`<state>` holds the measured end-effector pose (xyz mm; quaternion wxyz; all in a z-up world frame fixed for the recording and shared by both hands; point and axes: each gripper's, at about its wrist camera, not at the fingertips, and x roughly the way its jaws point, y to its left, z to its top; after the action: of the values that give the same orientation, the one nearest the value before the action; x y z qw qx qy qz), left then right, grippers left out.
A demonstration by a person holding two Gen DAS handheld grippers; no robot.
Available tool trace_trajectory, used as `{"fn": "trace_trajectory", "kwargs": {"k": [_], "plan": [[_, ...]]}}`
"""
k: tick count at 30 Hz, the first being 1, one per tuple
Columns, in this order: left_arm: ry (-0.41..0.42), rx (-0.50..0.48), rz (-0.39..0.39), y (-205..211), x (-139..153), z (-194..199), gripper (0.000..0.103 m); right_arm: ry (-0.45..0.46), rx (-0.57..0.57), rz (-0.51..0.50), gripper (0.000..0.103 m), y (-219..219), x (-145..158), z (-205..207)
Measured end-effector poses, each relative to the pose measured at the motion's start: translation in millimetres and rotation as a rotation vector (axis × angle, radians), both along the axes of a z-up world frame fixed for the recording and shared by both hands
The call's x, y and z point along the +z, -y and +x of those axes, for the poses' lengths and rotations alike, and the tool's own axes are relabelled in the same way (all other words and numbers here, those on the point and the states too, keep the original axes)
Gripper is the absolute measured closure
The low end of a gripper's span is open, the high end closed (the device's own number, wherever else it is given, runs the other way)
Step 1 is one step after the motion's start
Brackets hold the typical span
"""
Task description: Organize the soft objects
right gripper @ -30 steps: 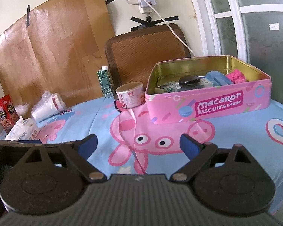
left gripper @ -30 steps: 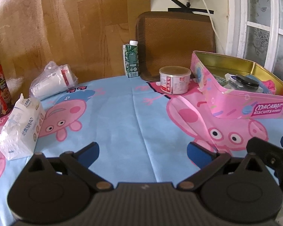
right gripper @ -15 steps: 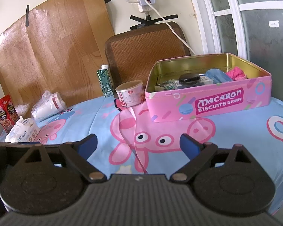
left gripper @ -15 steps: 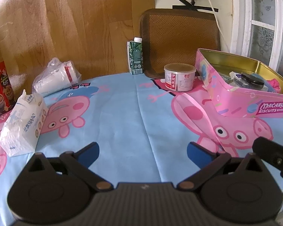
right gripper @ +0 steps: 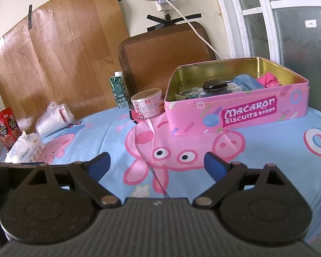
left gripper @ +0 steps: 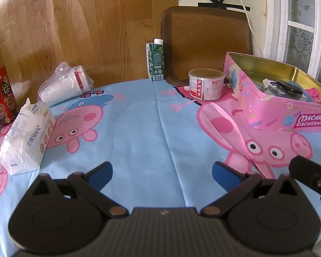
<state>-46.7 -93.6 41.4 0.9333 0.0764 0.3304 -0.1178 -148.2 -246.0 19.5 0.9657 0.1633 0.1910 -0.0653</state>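
A pink Macaron biscuit tin stands open at the right of the table and also shows in the left wrist view. Inside lie a pink soft cloth, a blue soft roll, a black round lid and small packets. A white tissue pack lies at the left, also in the right wrist view. My left gripper is open and empty above the tablecloth. My right gripper is open and empty, short of the tin.
A bagged stack of white cups, a green carton, a round can and a red snack box stand along the back. A brown chair back rises behind the table. The right gripper's body shows at right.
Both grippers have drawn back and lifted slightly, so the table objects sit a little farther off. Both stay open and empty.
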Motion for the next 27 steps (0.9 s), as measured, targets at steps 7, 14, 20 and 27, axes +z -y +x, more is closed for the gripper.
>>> {"fn": "trace_trajectory", "kwargs": {"k": [7, 14, 20, 27], "plan": [[-0.006, 0.001, -0.002, -1.2, -1.4, 1.4, 0.000, -0.006, 0.007, -0.002, 0.007, -0.1, -1.0, 1.6], [-0.007, -0.001, -0.001, -1.2, -1.8, 0.9, 0.000, -0.007, 0.004, 0.001, 0.007, 0.5, -1.5, 2.1], [-0.008, -0.004, 0.000, -1.3, -2.0, 0.9, 0.000, -0.008, 0.008, 0.000, 0.007, 1.1, -1.2, 2.4], [-0.006, -0.018, 0.006, -1.5, -2.1, 2.5, 0.000, -0.009, 0.008, 0.001, 0.007, 1.1, -1.0, 3.1]]}}
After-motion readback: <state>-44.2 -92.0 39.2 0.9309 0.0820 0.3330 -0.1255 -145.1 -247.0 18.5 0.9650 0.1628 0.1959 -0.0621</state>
